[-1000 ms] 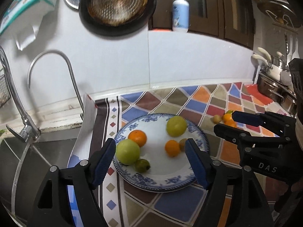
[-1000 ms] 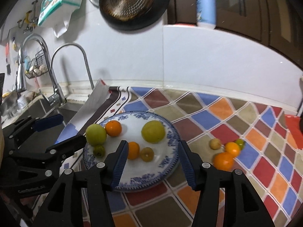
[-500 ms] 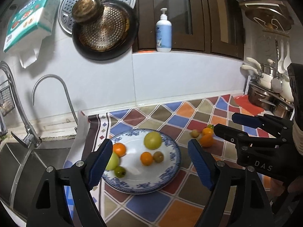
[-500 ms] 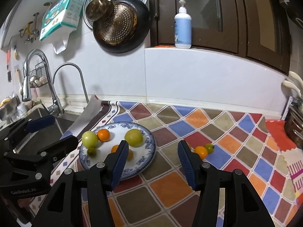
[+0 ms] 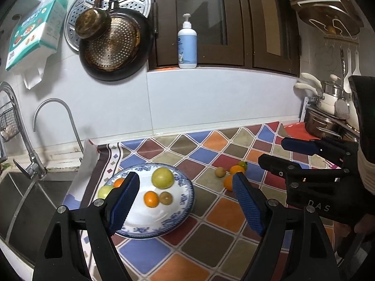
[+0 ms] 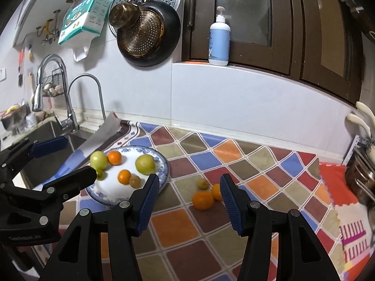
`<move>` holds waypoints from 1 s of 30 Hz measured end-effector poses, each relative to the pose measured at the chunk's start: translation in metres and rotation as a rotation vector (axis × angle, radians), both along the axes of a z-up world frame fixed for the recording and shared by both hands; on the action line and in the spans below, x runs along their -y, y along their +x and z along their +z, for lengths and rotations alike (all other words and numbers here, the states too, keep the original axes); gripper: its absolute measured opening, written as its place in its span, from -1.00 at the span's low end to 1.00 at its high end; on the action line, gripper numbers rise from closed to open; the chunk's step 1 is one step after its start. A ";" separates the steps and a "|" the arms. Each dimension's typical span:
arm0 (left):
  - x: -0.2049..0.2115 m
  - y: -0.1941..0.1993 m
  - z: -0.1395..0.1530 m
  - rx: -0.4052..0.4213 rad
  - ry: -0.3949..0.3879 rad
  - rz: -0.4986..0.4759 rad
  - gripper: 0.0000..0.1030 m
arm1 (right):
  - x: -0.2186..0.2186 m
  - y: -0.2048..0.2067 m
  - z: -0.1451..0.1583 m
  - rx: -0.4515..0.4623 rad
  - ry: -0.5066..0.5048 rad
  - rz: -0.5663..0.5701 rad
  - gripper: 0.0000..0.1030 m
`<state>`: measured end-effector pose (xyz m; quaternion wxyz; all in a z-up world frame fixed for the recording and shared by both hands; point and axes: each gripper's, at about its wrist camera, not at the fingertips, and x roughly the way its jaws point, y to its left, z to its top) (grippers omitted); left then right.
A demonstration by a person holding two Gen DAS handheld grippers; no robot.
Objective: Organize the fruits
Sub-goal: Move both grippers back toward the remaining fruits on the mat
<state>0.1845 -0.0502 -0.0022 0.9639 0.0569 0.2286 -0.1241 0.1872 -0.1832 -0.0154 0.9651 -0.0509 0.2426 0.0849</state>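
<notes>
Both of my grippers have pulled back from the blue-and-white plate (image 5: 187,201), so it now looks smaller and sits in the lower left part of each view, on the bright diamond-pattern mat (image 5: 211,238). My left gripper (image 5: 185,201) has just been opening its jaws, and they stand wide apart with nothing between the pads. My right gripper (image 6: 187,201) has its jaws apart too, less wide, and they are empty as well. I think this means one drop is done and I am free to go for more fruit. The plate holds two big green fruits, one near its far rim (image 5: 162,178) and one at its left edge (image 5: 104,190), two small oranges (image 5: 151,199) and a little brown fruit (image 5: 166,197); a tiny green one (image 6: 100,175) peeks out behind my left finger in the right view. The loose fruits lie on the mat to the right of the plate, a bit apart from it: an orange (image 6: 203,200), a second orange (image 6: 216,192) partly behind my right finger, and a small brown fruit (image 6: 202,183). In the right view they sit between my two right fingers but farther off, not touching them. A small green-topped one (image 5: 242,164) shows only in the left view.
</notes>
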 end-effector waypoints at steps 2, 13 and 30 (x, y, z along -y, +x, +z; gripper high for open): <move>0.010 0.001 -0.003 0.000 0.009 0.002 0.58 | 0.009 0.003 -0.002 -0.005 -0.010 0.012 0.06; 0.060 0.020 -0.021 -0.014 0.060 -0.036 0.57 | 0.045 0.029 -0.017 -0.038 -0.139 0.100 0.06; 0.106 0.088 -0.079 -0.155 0.139 -0.164 0.26 | 0.046 0.083 -0.070 -0.103 -0.411 0.322 0.05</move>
